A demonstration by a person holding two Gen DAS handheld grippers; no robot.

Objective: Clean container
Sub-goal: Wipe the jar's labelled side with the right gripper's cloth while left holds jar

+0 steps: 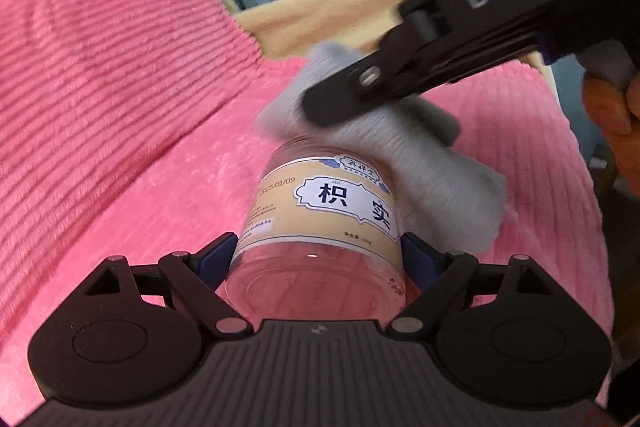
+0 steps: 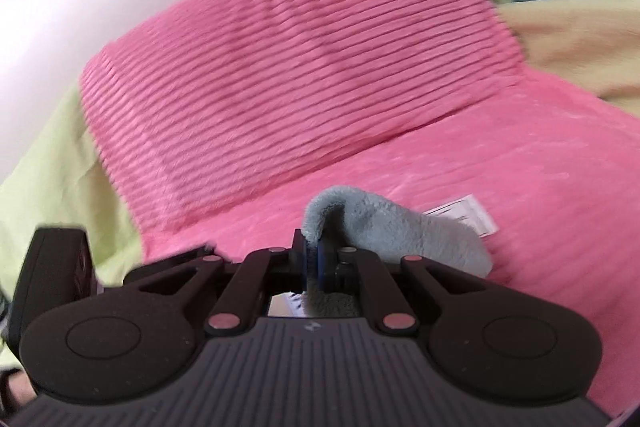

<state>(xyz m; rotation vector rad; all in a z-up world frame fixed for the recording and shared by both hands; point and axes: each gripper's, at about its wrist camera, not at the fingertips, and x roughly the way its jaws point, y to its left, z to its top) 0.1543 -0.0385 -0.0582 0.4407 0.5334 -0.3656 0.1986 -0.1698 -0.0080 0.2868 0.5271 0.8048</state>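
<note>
Clear plastic with a beige label, the container [image 1: 320, 223] sits in the lower centre of the left wrist view, clamped at its base end between the blue pads of the left tool [image 1: 320, 259] and pointing away from the camera over a pink ribbed blanket [image 1: 120, 87]. From the upper right of that frame the right tool [image 1: 320, 107] reaches in, clenched on a grey fleecy cloth [image 1: 420, 163] that is pressed against the far end and upper right side of the jar. In the right wrist view the same cloth [image 2: 384, 227] bulges out above the closed pads at lower centre, with a small white tag [image 2: 468, 215] beside it; the jar itself is hidden there. The wiping looks to be under way, judging by the contact and the motion blur. A small reddish speck shows near the jar's base at lower right, so some cleaning probably remains, and the near end has not visibly been wiped.
</note>
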